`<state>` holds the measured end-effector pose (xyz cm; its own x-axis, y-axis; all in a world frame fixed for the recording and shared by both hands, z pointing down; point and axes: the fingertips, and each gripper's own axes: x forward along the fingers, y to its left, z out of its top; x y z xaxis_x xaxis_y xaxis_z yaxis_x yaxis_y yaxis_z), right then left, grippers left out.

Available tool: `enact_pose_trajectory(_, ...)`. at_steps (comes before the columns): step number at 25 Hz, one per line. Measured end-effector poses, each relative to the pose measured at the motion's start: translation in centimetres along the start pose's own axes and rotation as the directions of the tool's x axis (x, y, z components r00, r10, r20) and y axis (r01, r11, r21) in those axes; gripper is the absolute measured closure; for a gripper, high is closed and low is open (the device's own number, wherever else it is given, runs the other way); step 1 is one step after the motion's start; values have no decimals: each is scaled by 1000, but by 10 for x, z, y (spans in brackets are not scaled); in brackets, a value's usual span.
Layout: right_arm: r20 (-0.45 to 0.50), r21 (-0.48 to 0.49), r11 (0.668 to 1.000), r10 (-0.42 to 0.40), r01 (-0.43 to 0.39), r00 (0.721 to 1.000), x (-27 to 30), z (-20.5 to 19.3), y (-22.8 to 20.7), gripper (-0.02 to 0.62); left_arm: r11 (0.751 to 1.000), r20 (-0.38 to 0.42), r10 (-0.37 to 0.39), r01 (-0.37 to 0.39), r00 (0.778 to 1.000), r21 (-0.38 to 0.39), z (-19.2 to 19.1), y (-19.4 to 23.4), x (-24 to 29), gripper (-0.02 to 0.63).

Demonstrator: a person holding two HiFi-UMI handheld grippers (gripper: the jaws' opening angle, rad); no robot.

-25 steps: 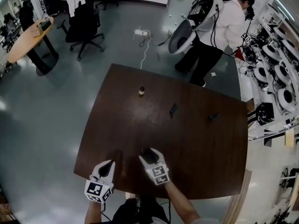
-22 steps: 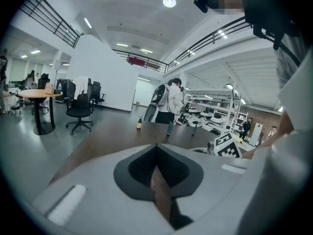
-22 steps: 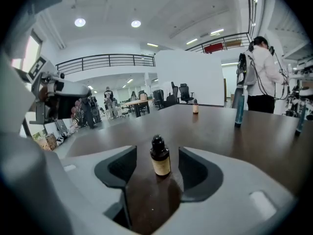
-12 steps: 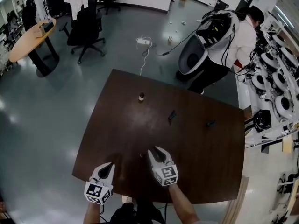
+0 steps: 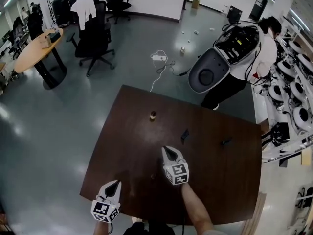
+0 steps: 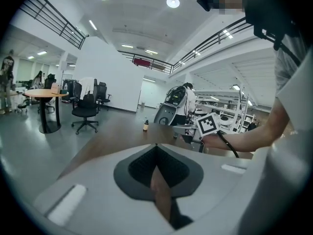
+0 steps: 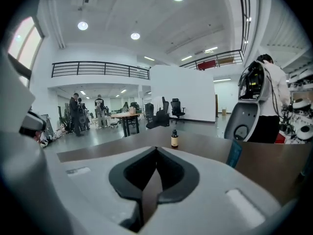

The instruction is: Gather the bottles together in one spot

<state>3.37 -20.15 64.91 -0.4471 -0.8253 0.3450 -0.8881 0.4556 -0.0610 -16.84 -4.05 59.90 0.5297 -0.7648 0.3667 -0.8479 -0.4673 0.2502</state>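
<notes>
A small amber bottle with a dark cap (image 5: 153, 115) stands upright at the far left part of the brown table (image 5: 122, 146). It also shows in the right gripper view (image 7: 174, 139) and the left gripper view (image 6: 145, 126). My right gripper (image 5: 166, 150) hovers over the table's middle, shut with nothing between its jaws (image 7: 156, 148), and points toward the bottle. My left gripper (image 5: 116, 183) sits near the front edge, its jaws also shut and empty (image 6: 156, 146). A small dark item (image 5: 153, 176) lies between the grippers, too small to identify.
Two dark flat objects (image 5: 184, 134) (image 5: 225, 141) lie on the table's right half; one looks teal in the right gripper view (image 7: 234, 153). Behind the table a person (image 5: 254, 48) stands with a white machine (image 5: 210, 72). Office chairs (image 5: 95, 38) and a cable (image 5: 159, 58) occupy the floor.
My right gripper has moved forward over the table toward the bottle and its jaws have closed. The left gripper stayed near the front edge. The person behind shifted right.
</notes>
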Motion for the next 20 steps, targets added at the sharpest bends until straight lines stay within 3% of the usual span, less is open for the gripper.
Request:
enact_pose_trajectory(5,9,-15,1000,3,-3,1000,44,13,-15,594,1000,-12,26,-26,1000,-13,-2,10,6,604)
enact_pose_trajectory(12,-49,-10,1000,15,-15,999,113,11,-38,486,998,-31,63,-63,998,-20,-1,24,12,604)
enact_pose_trajectory(20,-110,-19,999,32,-35,993,167,-2,-54,405,994,-50,104,-106,993,-38,-6,39,16,604)
